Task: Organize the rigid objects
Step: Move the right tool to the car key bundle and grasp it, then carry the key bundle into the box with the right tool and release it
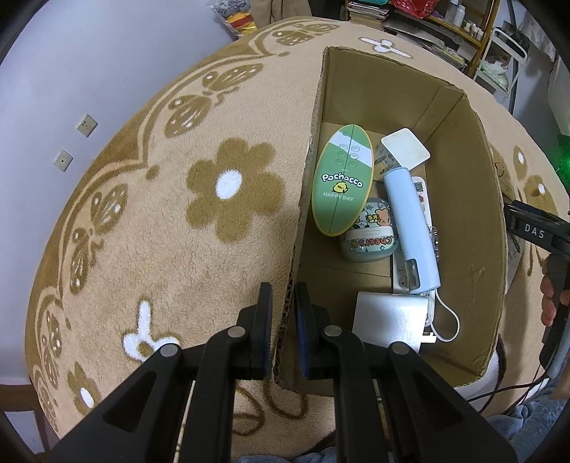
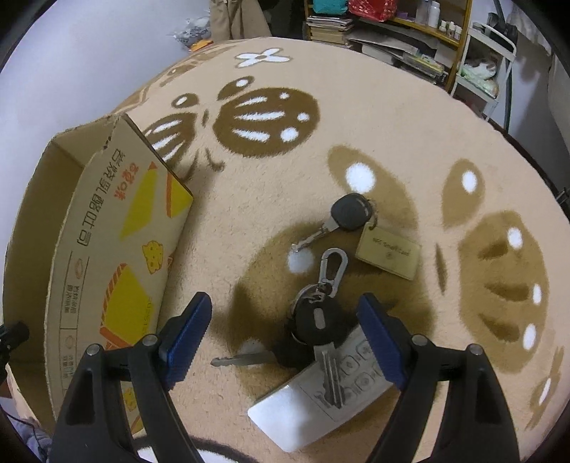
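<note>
My left gripper (image 1: 284, 299) is shut on the near left wall of an open cardboard box (image 1: 459, 199). Inside the box lie a green oval Pochacco case (image 1: 340, 181), a small Cheers case (image 1: 368, 242), a pale blue tube (image 1: 409, 228), a white plug (image 1: 406, 149) and a white block (image 1: 388, 317). My right gripper (image 2: 285, 306) stands open, pointing down over a key bunch (image 2: 315, 320) with black heads and a carabiner. The bunch lies partly on a white remote (image 2: 320, 402). A second black-headed key (image 2: 351, 212) with a tan tag (image 2: 388, 254) lies just beyond.
Everything sits on a beige plush blanket (image 2: 409, 117) with brown flowers and butterflies. The box's printed outer side (image 2: 117, 249) stands left of my right gripper. Shelves with books and bottles (image 2: 392, 28) line the back. A hand (image 1: 550, 295) shows at the left wrist view's right edge.
</note>
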Tool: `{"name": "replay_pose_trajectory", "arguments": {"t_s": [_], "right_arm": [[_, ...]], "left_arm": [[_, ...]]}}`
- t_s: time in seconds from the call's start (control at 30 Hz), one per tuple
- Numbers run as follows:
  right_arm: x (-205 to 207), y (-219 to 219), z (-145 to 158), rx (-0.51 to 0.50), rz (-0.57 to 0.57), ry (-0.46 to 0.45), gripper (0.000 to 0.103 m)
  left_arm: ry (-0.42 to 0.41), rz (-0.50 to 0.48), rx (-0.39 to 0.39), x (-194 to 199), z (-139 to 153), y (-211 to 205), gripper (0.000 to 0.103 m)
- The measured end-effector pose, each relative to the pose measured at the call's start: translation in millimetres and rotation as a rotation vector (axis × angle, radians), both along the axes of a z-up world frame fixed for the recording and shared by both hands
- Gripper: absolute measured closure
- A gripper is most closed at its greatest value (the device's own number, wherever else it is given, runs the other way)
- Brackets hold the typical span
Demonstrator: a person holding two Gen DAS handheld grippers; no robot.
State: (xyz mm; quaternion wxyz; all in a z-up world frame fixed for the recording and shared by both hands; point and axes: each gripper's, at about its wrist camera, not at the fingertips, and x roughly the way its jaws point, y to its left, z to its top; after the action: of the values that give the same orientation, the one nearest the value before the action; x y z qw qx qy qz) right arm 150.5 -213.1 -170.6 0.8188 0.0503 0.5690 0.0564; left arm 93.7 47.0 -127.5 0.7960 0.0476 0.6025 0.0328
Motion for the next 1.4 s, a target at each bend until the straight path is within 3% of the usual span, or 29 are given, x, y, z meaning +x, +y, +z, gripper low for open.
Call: {"name": "replay_pose_trajectory", "arguments": {"t_s": [0.2, 0.33, 0.4, 0.47, 0.5, 0.83, 1.4], "right_arm": [[3.4, -0.7, -13.1, 0.019, -0.029, 0.031, 0.023], [5.5, -1.6, -26.1, -0.003, -0.054, 0.054, 0.042], [6.1, -2.8, -25.2, -0.001, -0.065, 0.054, 0.044], [6.1, -5.2, -24.7, -0.02, -0.087, 0.059, 0.063], [5.8, -7.4, -24.5, -0.028, -0.098, 0.058, 0.065], [3.6, -9.4, 3.0, -0.017, -0.088, -0.031, 0.07], [-10.0, 6.6, 100.9, 0.061, -0.023, -0.255, 0.071]], "left_arm": [[0.0, -0.001, 0.0, 0.0, 0.3, 0.1, 0.091], [0.0, -0.003, 0.003, -0.4, 0.0, 0.2, 0.09], [-0.001, -0.002, 0.003, -0.6, -0.1, 0.8, 0.09], [0.0, -0.004, 0.004, -0.5, -0.4, 0.9, 0.09], [0.0, -0.004, 0.005, -0.4, -0.5, 1.1, 0.09], [0.002, -0.006, 0.005, 1.2, -0.5, -0.1, 0.091], [0.001, -0.009, 0.011, 0.1, -0.6, -0.8, 0.09]]}}
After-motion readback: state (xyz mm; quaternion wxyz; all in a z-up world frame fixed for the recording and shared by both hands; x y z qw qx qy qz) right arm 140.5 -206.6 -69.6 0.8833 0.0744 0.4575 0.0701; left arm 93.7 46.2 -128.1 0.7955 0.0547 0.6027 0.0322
